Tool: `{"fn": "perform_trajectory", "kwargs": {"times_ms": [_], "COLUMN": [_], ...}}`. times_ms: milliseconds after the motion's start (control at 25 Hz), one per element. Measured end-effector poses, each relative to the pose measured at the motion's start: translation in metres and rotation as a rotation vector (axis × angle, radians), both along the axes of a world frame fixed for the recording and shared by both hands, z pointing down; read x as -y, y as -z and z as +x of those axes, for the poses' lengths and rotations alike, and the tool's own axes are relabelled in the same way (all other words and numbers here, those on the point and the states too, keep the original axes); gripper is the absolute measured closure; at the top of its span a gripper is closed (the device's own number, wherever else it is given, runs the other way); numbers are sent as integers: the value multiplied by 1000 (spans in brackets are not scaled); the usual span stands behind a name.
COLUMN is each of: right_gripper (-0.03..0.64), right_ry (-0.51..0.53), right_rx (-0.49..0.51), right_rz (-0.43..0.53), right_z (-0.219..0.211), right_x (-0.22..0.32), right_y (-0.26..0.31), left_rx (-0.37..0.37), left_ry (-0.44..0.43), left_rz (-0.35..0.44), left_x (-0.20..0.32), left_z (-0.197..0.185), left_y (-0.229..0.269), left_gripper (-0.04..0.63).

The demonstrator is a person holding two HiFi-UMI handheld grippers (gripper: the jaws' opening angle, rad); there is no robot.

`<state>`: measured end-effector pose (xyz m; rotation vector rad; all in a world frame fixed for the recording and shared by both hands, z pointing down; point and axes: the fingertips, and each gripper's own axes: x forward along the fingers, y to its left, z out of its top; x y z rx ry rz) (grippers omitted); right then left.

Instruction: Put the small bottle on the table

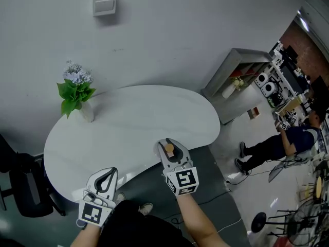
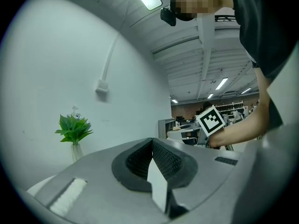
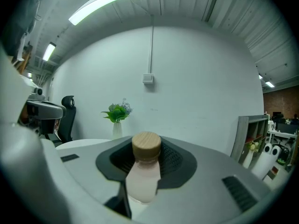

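Gripping a small bottle [image 3: 144, 174] upright, the right gripper [image 1: 172, 151] clamps its ribbed black jaws on the smooth, pale pink body, with the round, light wooden cap standing above them. It hangs at the near edge of a glossy white, kidney-shaped table [image 1: 128, 122]. The left gripper [image 1: 105, 182] has its jaws pressed together on nothing.

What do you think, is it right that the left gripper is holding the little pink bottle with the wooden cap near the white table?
Not quite: the right gripper, not the left gripper, is holding the little pink bottle with the wooden cap near the white table. The right gripper view shows it between those jaws. The left one is shut and empty.
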<state>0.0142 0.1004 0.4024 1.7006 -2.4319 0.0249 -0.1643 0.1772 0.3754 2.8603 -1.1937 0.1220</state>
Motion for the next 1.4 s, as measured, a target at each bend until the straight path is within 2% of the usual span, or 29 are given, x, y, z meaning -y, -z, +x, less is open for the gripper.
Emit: {"fn": "perform_trajectory", "kwargs": {"times_ms": [240,440,720,1080,1400], "right_gripper": [509,509,509,509,509], "right_ry": [46,53,37,4,-2], "right_rx": [2,7,-22,-36,-42], "right_rz": [-12,-20,-47,-86,-100], "right_z": [4,13,34,58,63], "right_x": [-2,4,29,74,96], "right_y": [-8,-14,-21,-31,-28], "left_rx": [9,6,16,-3,-14], "left_ry": [28,3,-53,-81,-124], "left_rz": [-6,-10,-32,-70,-92], "left_x": [-11,5,62,141,175], "left_z": [10,29,60,81,97], "left_y": [-5,-9,-23,-40,-51], "left_gripper": [589,589,589,590,590]}}
